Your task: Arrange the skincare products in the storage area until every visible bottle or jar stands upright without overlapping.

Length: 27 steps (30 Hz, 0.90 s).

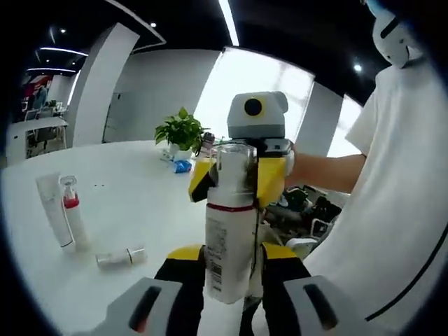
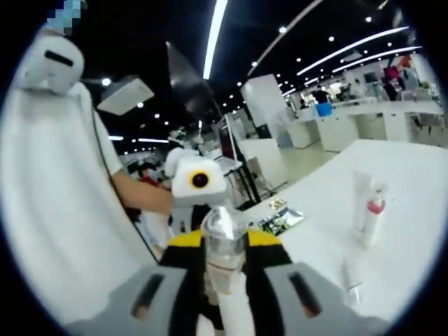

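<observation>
A white bottle (image 1: pixel 227 241) with a red band and a clear cap is held up in the air between both grippers. My left gripper (image 1: pixel 227 273) is shut on its lower body. My right gripper (image 1: pixel 234 178), yellow-jawed, comes in from the far side and is shut on the clear cap (image 2: pixel 224 245). In the right gripper view my right gripper (image 2: pixel 224 266) clamps that cap, with the left gripper (image 2: pixel 198 199) beyond it. On the white table (image 1: pixel 133 203) stand a white tube (image 1: pixel 52 208) and a red-collared pump bottle (image 1: pixel 73 218); a small bottle (image 1: pixel 120 257) lies on its side.
A potted plant (image 1: pixel 182 131) and a blue item (image 1: pixel 182 166) sit at the table's far side. A person in a white shirt (image 1: pixel 399 210) stands close on the right. A dark packet (image 2: pixel 281 220) lies near the table edge. The tube (image 2: pixel 361 196), pump bottle (image 2: pixel 372 218) and lying bottle (image 2: pixel 351 274) sit together.
</observation>
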### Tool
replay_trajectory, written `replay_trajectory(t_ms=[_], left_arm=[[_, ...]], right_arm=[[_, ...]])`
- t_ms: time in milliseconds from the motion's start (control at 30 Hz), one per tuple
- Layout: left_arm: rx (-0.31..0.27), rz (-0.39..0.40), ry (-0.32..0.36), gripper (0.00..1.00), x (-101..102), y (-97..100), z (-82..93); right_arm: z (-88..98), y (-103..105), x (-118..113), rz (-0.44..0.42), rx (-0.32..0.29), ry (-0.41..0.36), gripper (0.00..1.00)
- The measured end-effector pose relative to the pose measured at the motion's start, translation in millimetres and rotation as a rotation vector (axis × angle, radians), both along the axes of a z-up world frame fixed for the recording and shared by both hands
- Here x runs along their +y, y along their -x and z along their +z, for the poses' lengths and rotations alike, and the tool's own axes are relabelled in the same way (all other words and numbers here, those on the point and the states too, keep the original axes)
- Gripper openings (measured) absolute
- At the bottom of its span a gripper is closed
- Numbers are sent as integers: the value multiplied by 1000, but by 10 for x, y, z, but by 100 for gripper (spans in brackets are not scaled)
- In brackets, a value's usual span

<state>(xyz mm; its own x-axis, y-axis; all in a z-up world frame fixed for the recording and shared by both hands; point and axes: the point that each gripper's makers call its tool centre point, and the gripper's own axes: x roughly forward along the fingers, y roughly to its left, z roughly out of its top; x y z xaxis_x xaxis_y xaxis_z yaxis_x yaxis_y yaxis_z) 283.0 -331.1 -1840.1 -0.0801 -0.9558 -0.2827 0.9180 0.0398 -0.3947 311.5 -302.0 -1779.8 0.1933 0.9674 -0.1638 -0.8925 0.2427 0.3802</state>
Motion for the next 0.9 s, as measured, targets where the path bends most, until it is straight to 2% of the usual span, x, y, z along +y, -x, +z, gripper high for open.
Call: replay_trajectory(t_ms=[167,400,500,600,733,800,867,900], left_arm=[[4,-35,13,25,48,3,22],[30,-37,28,23,94,-10,77],[8,14,16,23,104,-89,85],[2,102,-2,22,138,-216,61],[-9,213,-28,22,231,-374,13],[-25,276,-67,22,290,-456,-20],[-16,293,-70,22,295,-463,-16],[-23,329,-80,22,316,-500,-13]], right_arm=[[36,35,90,64,10,-8,19],[73,-5,121,67,41,-51,19],[98,-85,152,36,41,-78,19],[81,-191,191,1,54,-81,19],[22,-343,260,-63,52,-28,18],[-26,-423,292,-107,50,8,19],[-30,-441,308,-117,45,11,20],[-30,-470,334,-138,49,13,20]])
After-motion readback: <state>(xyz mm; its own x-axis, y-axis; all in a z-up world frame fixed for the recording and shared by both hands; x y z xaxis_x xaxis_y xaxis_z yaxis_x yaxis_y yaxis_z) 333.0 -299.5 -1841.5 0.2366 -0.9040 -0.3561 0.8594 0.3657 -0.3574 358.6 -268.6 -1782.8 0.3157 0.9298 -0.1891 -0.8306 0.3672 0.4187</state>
